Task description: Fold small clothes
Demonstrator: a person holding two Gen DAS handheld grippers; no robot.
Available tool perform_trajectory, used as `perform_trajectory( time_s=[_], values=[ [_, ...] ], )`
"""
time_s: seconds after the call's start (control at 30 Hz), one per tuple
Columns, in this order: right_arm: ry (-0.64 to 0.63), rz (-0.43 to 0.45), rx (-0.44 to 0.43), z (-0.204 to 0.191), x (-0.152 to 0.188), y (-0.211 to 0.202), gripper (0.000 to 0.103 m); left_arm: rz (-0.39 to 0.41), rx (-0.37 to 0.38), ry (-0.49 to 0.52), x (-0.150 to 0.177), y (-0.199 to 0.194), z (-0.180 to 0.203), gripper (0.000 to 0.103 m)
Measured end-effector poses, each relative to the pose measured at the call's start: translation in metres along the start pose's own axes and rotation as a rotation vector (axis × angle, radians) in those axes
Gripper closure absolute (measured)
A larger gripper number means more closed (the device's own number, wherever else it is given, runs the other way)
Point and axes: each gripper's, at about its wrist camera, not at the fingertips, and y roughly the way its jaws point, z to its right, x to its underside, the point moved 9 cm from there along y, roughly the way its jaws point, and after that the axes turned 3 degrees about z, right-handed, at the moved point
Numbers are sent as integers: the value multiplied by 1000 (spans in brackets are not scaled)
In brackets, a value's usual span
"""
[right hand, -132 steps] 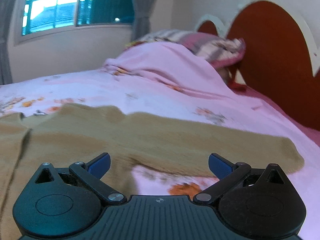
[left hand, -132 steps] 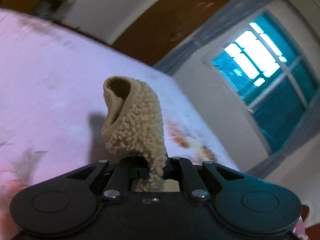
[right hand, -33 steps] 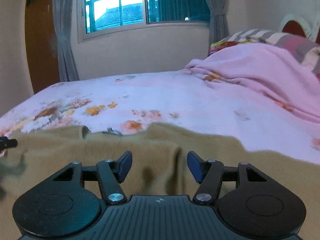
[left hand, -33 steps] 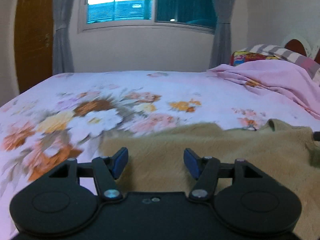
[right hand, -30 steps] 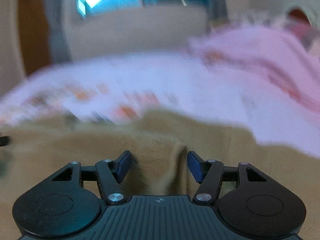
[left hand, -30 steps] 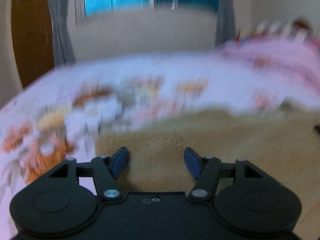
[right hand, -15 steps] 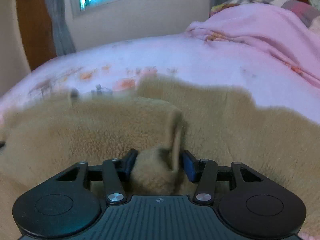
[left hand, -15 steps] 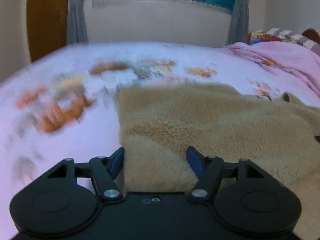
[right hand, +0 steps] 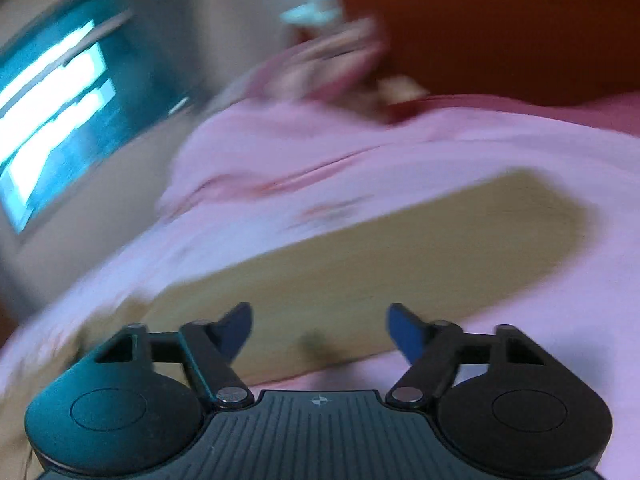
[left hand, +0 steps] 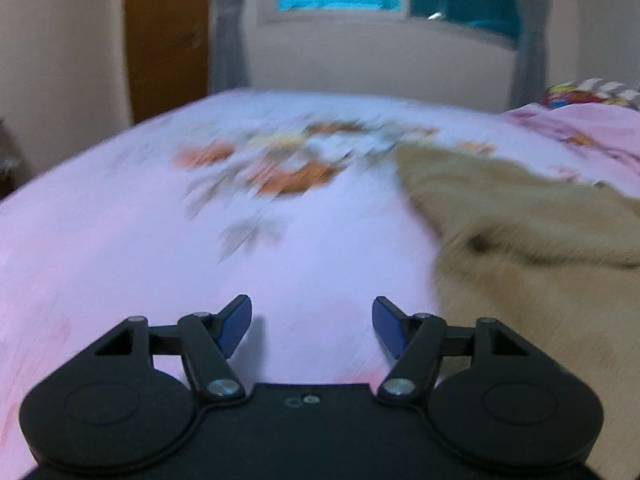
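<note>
Fleece (left hand: pixel 532 240), tan and fuzzy, lies on the bed (left hand: pixel 120 248), off to the right of the left gripper (left hand: pixel 312 326) as that wrist view shows it, its near edge just beside the right-hand finger but not between the two. The left gripper's fingers stand apart over bare pink sheet, with nothing in them.

From the right wrist, a long tan band of the same fleece (right hand: pixel 380 256) runs from lower left up toward the right across the picture, its rounded end far right. The right gripper (right hand: pixel 320 330) sits over the near edge of that band; its jaws have just been opening, and they now stand apart with cloth below and beyond them rather than pinched between them.

My guess is that the next grasp falls to the right gripper, which is over the cloth already, while the left would have to shift sideways to reach an edge.

Both views are smeared, the right one badly. Whether the band is a sleeve or a folded hem cannot be told, and the garment's full outline is cut off in both pictures.
</note>
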Motion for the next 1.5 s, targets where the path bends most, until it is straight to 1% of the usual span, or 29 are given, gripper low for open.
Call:
perform_trajectory(
  time_s=[0.03, 0.1, 0.2, 0.23, 0.3, 0.47, 0.5, 0.57, 0.6, 0.63, 0.67, 0.7, 0.8, 0.97, 1.03, 1.07, 1.13, 1.17, 1.2, 1.27, 1.33, 1.4, 1.5],
  values=[
    [58, 22, 37, 27, -10, -7, 32, -11, -12, -23, 5, -1, -5, 36],
    [179, 49, 103, 76, -25, -17, 32, -8, -16, -45, 9, -3, -8, 36],
    [295, 60, 169, 125, -42, -19, 32, -19, -24, -50, 13, 2, -8, 35],
    [336, 59, 175, 139, -44, -17, 32, -21, -23, -57, 14, 4, -9, 33],
    [396, 47, 145, 154, -48, -7, 32, -25, -20, -72, 14, 6, -11, 33],
    [377, 15, 112, 164, -65, 26, 32, -19, -8, -89, 18, 4, -12, 33],
    [360, 6, 103, 163, -65, 37, 32, -19, -7, -90, 18, 5, -12, 33],
    [324, -16, 90, 157, -64, 47, 33, -20, -9, -87, 20, 3, -11, 33],
    [296, -30, 93, 148, -64, 57, 40, -21, -11, -84, 19, 3, -11, 32],
    [283, -49, 91, 146, -63, 62, 69, -22, -15, -78, 19, 3, -9, 32],
    [298, -77, 79, 146, -60, 67, 88, -24, -19, -72, 19, 3, -9, 32],
    [311, -83, 78, 147, -59, 68, 88, -26, -21, -68, 18, 4, -9, 32],
    [295, -65, 83, 141, -61, 63, 88, -27, -27, -55, 17, 3, -7, 32],
    [258, -71, 117, 132, -62, 63, 88, -17, -41, -50, 15, 0, -8, 31],
    [236, -80, 137, 129, -64, 65, 88, -1, -70, -67, 11, -5, -16, 32],
    [227, -82, 144, 127, -65, 65, 88, 28, -101, -81, 7, -11, -23, 32],
    [207, -67, 138, 115, -73, 64, 88, 64, -123, -117, 0, -20, -42, 32],
    [201, -56, 121, 106, -79, 63, 88, 58, -142, -125, -1, -21, -53, 32],
    [185, -47, 104, 93, -84, 63, 89, 43, -177, -128, -2, -21, -67, 32],
    [145, -33, 57, 56, -95, 66, 89, 14, -207, -127, -1, -20, -90, 32],
    [108, -25, -1, 8, -103, 71, 89, -30, -256, -107, 3, -16, -116, 32],
    [76, -28, -75, -51, -105, 77, 89, -61, -294, -101, 7, -14, -145, 32],
    [18, -39, -215, -158, -94, 81, 89, -72, -329, -127, 13, -17, -182, 32]
  ],
)
